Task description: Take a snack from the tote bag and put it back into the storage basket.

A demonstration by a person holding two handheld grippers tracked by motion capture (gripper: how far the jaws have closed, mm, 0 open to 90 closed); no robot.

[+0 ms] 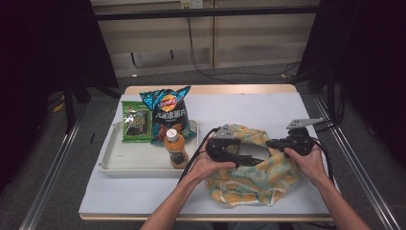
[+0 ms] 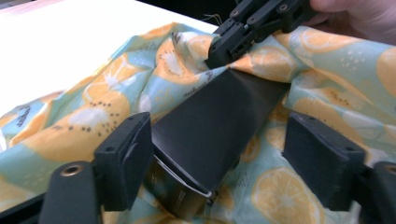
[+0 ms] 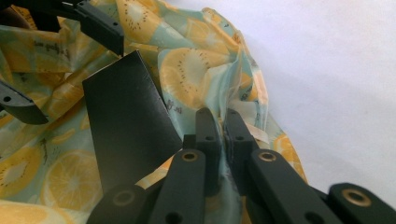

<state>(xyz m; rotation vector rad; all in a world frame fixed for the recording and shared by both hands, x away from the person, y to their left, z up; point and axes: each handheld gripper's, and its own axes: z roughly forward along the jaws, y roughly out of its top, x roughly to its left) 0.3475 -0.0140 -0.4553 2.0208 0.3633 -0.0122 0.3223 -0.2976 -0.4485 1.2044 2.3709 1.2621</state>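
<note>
- High view: a fruit-print cloth bag (image 1: 253, 167) lies crumpled on the white worktop (image 1: 268, 110), under and between the left claw (image 1: 230, 155) and the right claw (image 1: 275, 143); the left hand (image 1: 210, 165) and right hand (image 1: 306, 160) enter from below.
- Left of the left claw sits a white tray (image 1: 119, 163) carrying a blue crisp bag (image 1: 167, 115) with a red-and-yellow round logo and white characters too small to read, a green snack packet (image 1: 136, 123) whose print is illegible, and an orange-capped bottle (image 1: 175, 149) at the tray's near edge.
- Left gripper view: the left claw (image 2: 224, 158) stands with its jaws apart, straddling a flat dark panel (image 2: 219, 126) that rises out of the bag (image 2: 93, 107); a pale strip edges the panel's lower end, with faint lettering that cannot be read.
- The right claw (image 2: 217, 53) meets the bag's rim just beyond the panel's far end.
- Right gripper view: the right claw (image 3: 223, 126) is pinched together on a fold of the bag's rim (image 3: 196, 70), the dark panel (image 3: 126, 121) just to its left; small dark script on the cloth there is unreadable.
- The bag's interior is hidden by folds.
</note>
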